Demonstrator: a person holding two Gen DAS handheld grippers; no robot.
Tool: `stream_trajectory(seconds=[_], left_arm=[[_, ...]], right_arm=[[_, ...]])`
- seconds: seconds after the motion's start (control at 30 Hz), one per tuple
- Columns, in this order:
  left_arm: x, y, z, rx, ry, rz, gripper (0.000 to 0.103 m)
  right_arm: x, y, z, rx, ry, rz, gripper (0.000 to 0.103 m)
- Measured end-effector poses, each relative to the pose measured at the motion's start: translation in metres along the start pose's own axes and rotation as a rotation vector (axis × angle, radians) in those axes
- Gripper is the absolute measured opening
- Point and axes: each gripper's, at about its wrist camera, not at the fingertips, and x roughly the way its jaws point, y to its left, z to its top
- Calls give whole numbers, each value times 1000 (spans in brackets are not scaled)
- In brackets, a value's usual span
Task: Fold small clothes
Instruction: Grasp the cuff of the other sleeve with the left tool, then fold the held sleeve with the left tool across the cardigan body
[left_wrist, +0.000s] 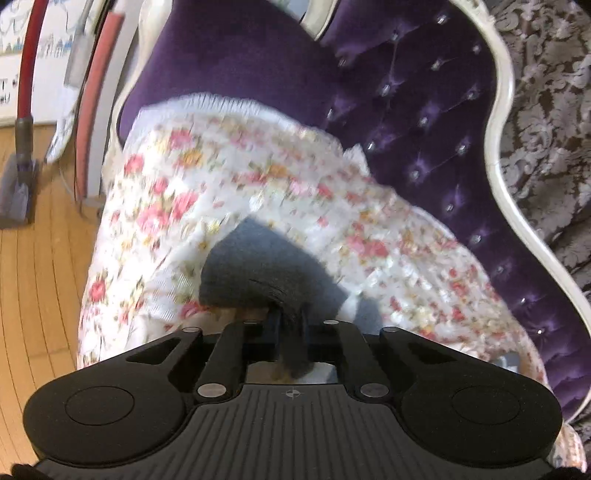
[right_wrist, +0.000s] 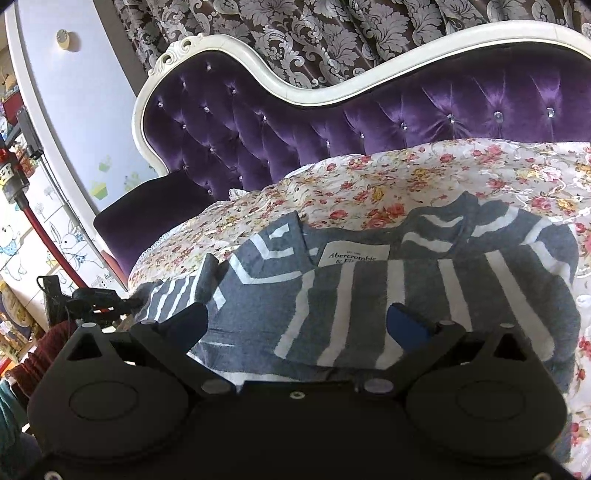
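A grey knit garment with white stripes (right_wrist: 369, 280) lies spread on a floral cloth (right_wrist: 369, 184) over a purple sofa, its white label facing up. My right gripper (right_wrist: 299, 325) is open and empty, low over the garment's near edge. My left gripper (left_wrist: 290, 317) is shut on a bunched grey fold of the garment (left_wrist: 258, 266) and holds it above the floral cloth (left_wrist: 258, 173); this view is motion-blurred. The left gripper also shows in the right wrist view (right_wrist: 99, 299), at the garment's left end.
The purple tufted sofa back (right_wrist: 332, 110) with a white frame rises behind the cloth. A wooden floor (left_wrist: 37, 295) and a vacuum cleaner (left_wrist: 22, 155) lie to the left. Patterned curtains (right_wrist: 332, 33) hang behind the sofa.
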Motion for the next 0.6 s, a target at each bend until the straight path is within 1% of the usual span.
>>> stream_trajectory(seconds=[0.13,0.27,0.37,0.5,0.6], left_arm=[[-21,-27,3,60,-71,-38,9],[-47,-69,0,180,-128,-87,9],[-66,-107,-4,268,-138,-137,9],[-90,-165,-10,358,-148,-232,9],[-99,-204,-19,404,-131,-312,9]], right_arm=[[-1,-1,2,9,-5,5,102],[-7,-3,6,20,-24,8,102],[-12,-6,9,31,-37,3,102],[-20,-12,15,55,-64,-13,102],[-28,-18,17,68,-86,-32,102]])
